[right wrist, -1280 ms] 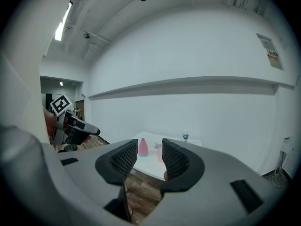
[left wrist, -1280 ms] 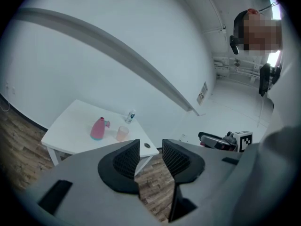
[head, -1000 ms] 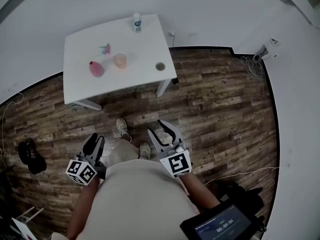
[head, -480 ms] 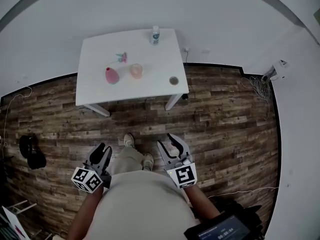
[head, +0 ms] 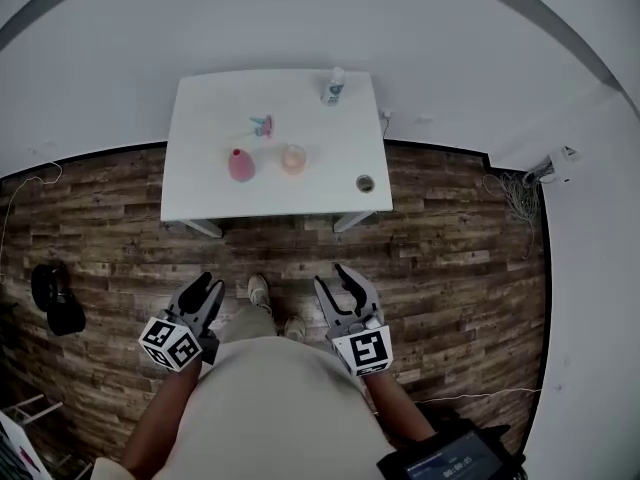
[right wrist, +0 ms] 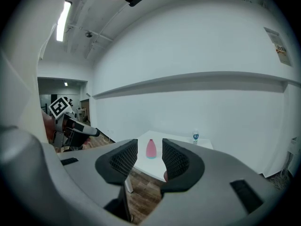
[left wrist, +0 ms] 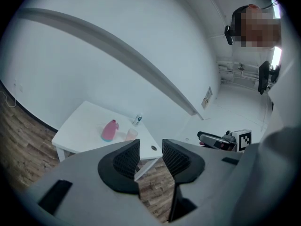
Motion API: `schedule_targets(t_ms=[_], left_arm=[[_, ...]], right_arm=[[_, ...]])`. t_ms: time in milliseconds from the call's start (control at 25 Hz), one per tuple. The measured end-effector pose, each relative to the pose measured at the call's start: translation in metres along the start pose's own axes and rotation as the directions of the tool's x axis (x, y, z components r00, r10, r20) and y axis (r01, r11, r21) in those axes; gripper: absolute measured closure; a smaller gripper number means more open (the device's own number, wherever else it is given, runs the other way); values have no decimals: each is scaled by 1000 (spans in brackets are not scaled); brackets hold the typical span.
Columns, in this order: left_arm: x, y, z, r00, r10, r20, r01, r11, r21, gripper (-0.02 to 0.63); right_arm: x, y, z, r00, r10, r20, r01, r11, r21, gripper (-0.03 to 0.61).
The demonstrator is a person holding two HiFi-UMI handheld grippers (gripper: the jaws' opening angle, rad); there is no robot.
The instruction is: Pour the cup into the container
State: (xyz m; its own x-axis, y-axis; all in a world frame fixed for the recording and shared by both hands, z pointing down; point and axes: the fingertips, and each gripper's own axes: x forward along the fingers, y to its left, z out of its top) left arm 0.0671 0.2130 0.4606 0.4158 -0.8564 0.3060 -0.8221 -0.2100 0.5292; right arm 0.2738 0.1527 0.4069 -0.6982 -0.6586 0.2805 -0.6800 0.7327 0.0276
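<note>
I'm looking steeply down at the white tabletop, standing against the wall across a strip of wooden floor. The cup, pale peach, stands upright near the middle, just beside the pink container on its left; the two don't touch. A small bottle sits at the back edge and a little round lid-like thing is near the front right corner.

Left gripper is held low over the floor, well short of the tabletop. Its jaws are drawn in to a narrow slit with nothing in it. Right gripper is alongside and the same: narrow slit, empty, with the pink container showing far off through the gap.
</note>
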Motion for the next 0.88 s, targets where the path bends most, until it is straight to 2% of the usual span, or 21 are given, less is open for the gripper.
schedule_targets(t_ms=[240, 320, 880], left_arm=[[35, 36, 37, 999, -43, 26, 43, 999, 14, 454], [42, 43, 45, 998, -57, 29, 56, 998, 17, 454], [80, 86, 97, 995, -75, 64, 73, 997, 28, 460]], right_arm=[[48, -13, 18, 999, -34, -3, 34, 999, -25, 423], [60, -13, 26, 999, -41, 26, 42, 999, -29, 423], [110, -46, 38, 997, -78, 18, 79, 995, -56, 423]])
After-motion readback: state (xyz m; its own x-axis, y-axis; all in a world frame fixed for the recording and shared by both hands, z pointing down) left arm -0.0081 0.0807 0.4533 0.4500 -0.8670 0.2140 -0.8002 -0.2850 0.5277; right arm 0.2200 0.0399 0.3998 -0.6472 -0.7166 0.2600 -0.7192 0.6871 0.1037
